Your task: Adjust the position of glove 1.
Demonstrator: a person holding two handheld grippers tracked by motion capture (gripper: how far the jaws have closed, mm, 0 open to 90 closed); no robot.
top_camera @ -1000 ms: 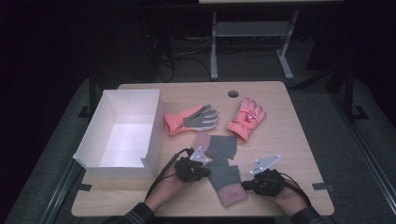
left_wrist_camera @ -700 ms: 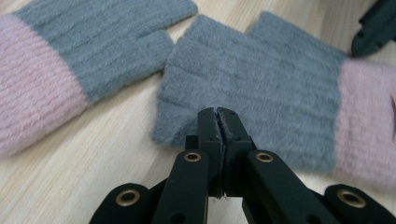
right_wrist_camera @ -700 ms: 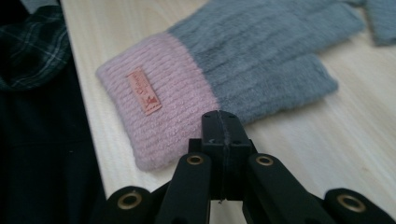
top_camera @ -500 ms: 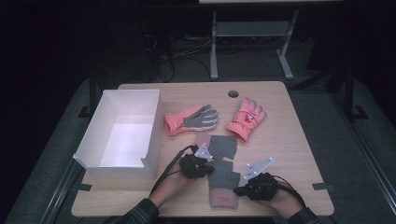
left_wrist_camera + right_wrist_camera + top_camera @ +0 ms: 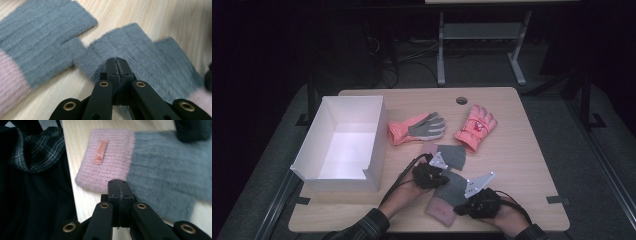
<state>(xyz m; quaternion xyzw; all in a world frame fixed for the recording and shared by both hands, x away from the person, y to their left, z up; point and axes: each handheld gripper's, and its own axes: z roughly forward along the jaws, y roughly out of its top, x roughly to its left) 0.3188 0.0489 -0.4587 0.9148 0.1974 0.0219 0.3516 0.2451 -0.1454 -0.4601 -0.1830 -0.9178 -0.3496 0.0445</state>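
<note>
Both hand-held grippers (image 5: 438, 161) (image 5: 482, 181) shut, low.

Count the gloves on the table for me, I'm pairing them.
4: two orange ones at mid-table, two grey-pink ones near the front edge, one partly under the other.

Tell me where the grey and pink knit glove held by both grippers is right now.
In the high view, the grey and pink knit glove lies at the table's near edge, between the left gripper and right gripper, below the orange gloves.

Lab-type recording setup: lone wooden table (image 5: 517, 150), dark surrounds, floor cables (image 5: 412, 50), metal stand (image 5: 479, 35).
</note>
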